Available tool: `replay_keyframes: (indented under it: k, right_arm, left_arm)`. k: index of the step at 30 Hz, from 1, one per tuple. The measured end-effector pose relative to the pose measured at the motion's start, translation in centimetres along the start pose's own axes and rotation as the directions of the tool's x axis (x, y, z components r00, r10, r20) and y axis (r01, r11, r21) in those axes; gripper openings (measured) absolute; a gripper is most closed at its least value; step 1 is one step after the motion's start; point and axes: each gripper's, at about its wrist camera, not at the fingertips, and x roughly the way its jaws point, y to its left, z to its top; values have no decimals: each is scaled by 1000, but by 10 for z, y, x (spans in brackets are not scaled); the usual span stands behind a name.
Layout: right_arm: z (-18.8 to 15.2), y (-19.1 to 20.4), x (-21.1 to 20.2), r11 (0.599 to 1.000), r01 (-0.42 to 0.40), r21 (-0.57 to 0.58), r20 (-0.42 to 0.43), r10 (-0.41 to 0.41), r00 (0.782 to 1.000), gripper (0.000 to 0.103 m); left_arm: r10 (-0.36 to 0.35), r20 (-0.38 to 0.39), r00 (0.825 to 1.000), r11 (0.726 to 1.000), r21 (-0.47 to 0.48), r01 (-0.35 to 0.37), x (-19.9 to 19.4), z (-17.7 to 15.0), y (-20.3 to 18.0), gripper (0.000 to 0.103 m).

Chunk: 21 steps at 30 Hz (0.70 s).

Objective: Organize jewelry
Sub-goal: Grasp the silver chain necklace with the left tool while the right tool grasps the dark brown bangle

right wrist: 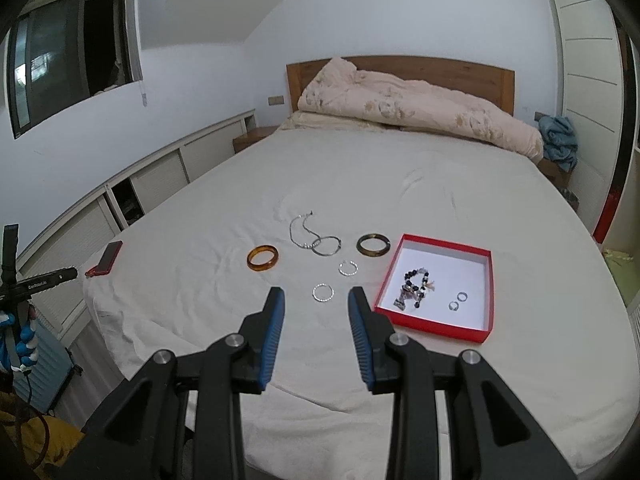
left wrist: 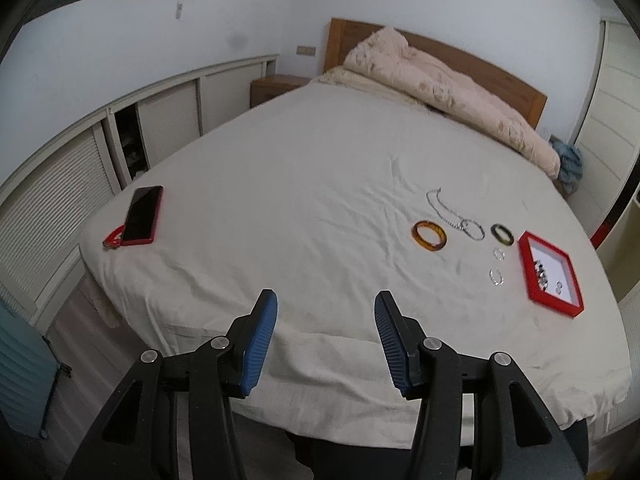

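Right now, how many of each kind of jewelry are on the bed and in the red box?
Bangles: 2, amber bangle and dark bangle
Thin silver hoops: 2
Chain necklaces: 1 tangled bunch
Beaded piece in the red box: 1
Small rings in the box: 2
Total: 8

Small pieces in the red tray [left wrist: 525,247] are too tiny to identify.

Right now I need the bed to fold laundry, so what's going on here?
A person is sorting jewelry on the white bedsheet with two handheld grippers. Both the left gripper and right gripper are open and empty, hovering near the bed's edge. A beaded bracelet and two small rings already lie in the red square tray; bangles, silver hoops and chains remain outside.
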Motion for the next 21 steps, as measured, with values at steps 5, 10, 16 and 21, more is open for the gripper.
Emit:
replay_keyframes:
  k: [5, 10, 16, 21]
  right_arm:
    - [4, -12, 30, 1000, 4, 6, -46, -3, 999, 32]
    - [16, -32, 70, 1000, 3, 8, -95, -2, 995, 31]
    - [37, -55, 124, 1000, -2, 5, -140, 3, 990, 32]
    - [57, -76, 177, 1000, -14, -3, -181, 13, 983, 32]
  left_arm:
    - [23, -63, 998, 999, 41, -20, 37, 13, -15, 50]
    - [40, -119, 992, 993, 116, -26, 80, 35, -45, 50]
    - [-7, -165, 986, 979, 201, 40, 140, 71, -113, 50]
    - [-35, -215, 976, 961, 262, 92, 204, 100, -173, 50]
